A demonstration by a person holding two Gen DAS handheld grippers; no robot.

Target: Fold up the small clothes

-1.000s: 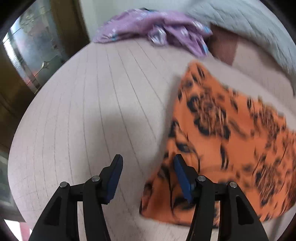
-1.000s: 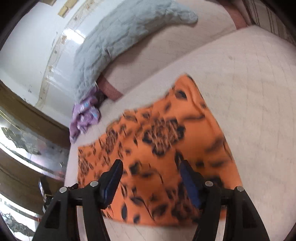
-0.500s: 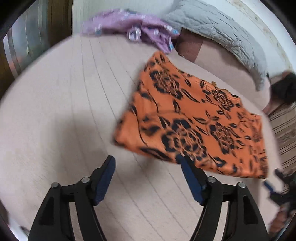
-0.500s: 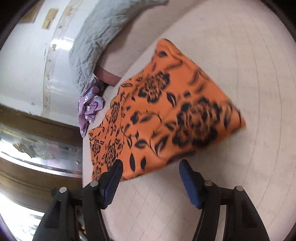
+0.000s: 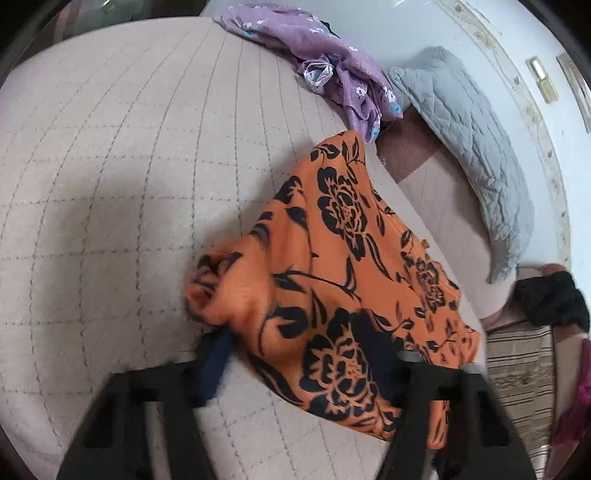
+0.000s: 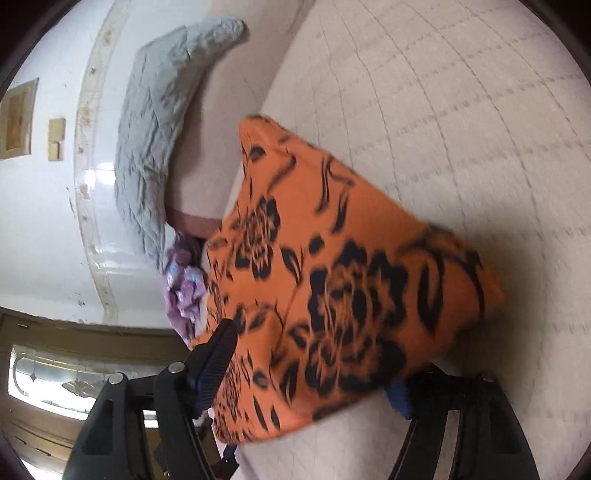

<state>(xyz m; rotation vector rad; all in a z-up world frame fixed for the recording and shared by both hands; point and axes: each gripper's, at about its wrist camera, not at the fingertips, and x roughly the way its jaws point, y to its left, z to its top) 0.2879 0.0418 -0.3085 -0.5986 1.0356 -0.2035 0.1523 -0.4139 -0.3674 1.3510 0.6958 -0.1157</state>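
Both grippers straddle near corners of the orange floral cloth [image 5: 343,280] lying on the quilted bed [image 5: 110,184], left gripper [image 5: 299,365] closing, right gripper [image 6: 314,373] spread, neither apparently clamped yet.

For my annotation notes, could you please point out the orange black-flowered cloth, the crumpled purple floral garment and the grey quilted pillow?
orange black-flowered cloth [image 5: 343,218]: left wrist view, on a black flower in its upper half.
crumpled purple floral garment [image 5: 295,33]: left wrist view, on its flat upper part.
grey quilted pillow [image 5: 476,147]: left wrist view, on its quilted middle.
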